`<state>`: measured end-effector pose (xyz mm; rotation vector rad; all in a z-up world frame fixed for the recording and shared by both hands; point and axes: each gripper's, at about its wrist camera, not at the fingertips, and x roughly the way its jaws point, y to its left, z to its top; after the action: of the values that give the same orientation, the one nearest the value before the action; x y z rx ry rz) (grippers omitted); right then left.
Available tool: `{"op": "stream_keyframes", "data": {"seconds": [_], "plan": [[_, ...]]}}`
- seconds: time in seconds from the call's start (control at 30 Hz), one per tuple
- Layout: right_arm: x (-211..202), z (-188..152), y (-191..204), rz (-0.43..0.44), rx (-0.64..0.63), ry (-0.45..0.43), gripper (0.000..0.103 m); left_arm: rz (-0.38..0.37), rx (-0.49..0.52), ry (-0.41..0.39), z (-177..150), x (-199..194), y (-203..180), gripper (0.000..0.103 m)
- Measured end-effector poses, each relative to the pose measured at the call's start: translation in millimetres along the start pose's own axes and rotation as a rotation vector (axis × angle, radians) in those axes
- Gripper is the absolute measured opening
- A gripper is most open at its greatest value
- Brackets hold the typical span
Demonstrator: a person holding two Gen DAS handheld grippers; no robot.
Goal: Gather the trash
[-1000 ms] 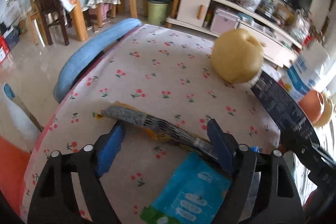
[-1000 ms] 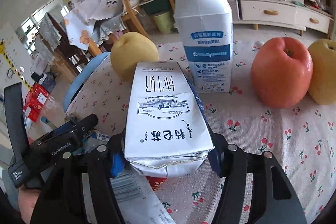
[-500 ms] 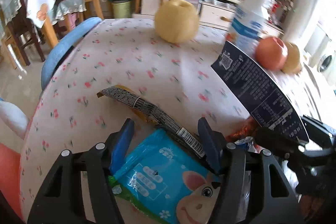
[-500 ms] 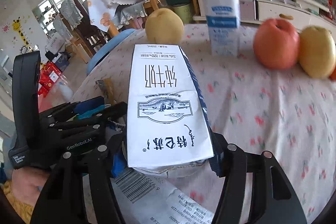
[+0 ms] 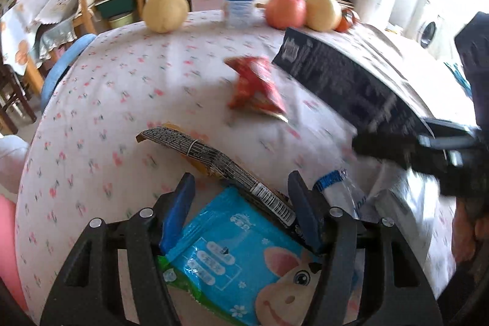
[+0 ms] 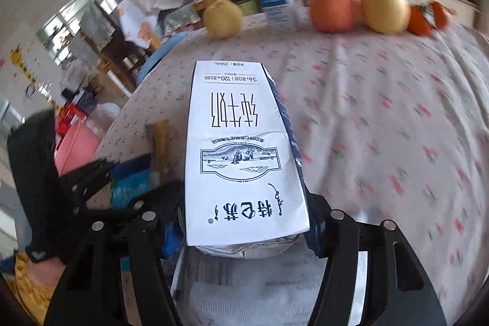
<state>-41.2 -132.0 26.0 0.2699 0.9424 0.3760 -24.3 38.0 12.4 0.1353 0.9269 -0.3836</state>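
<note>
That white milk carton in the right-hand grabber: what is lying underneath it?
Under the milk carton lies a crumpled whitish wrapper with printed text and the cherry-print tablecloth. Anything else directly under the carton is hidden.

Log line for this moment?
right tongs: gripping milk carton | left tongs: holding blue wipes pack | red wrapper: on table
</note>
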Motion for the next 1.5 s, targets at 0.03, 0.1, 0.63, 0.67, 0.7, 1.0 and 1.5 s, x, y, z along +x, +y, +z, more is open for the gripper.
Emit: {"op": "stream_keyframes", "data": {"seconds": [0.03, 0.1, 0.63, 0.67, 0.7, 1.0, 1.5], "plan": [[-6, -4, -4, -0.012, 0.018, -0.008, 0.062, -0.011, 0.01, 0.001, -3, -4, -2, 0.064], [-16, -10, -13, -0.052, 0.05, -0.025, 0.063, -0.033, 0.024, -0.002, -11, -10, -7, 0.064], [-74, -52, -20, -0.199, 0.098, -0.131, 0.089, -0.057, -0.074, -0.113, -51, -72, 7, 0.08], [-78, -56, -17, -0.202, 0.09, -0.138, 0.089, -0.064, -0.072, -0.113, -54, -75, 5, 0.081], [-80, -60, -15, -0.203, 0.089, -0.139, 0.089, -0.072, -0.066, -0.11, -58, -77, 1, 0.081], [-87, -93, -14, -0.202, 0.161, -0.092, 0.089, -0.041, -0.107, -0.063, -68, -68, -8, 0.081], [-48, -89, 23, 0.028, 0.106, -0.019, 0.089, 0.096, -0.137, -0.027, -65, -52, 10, 0.086]]}}
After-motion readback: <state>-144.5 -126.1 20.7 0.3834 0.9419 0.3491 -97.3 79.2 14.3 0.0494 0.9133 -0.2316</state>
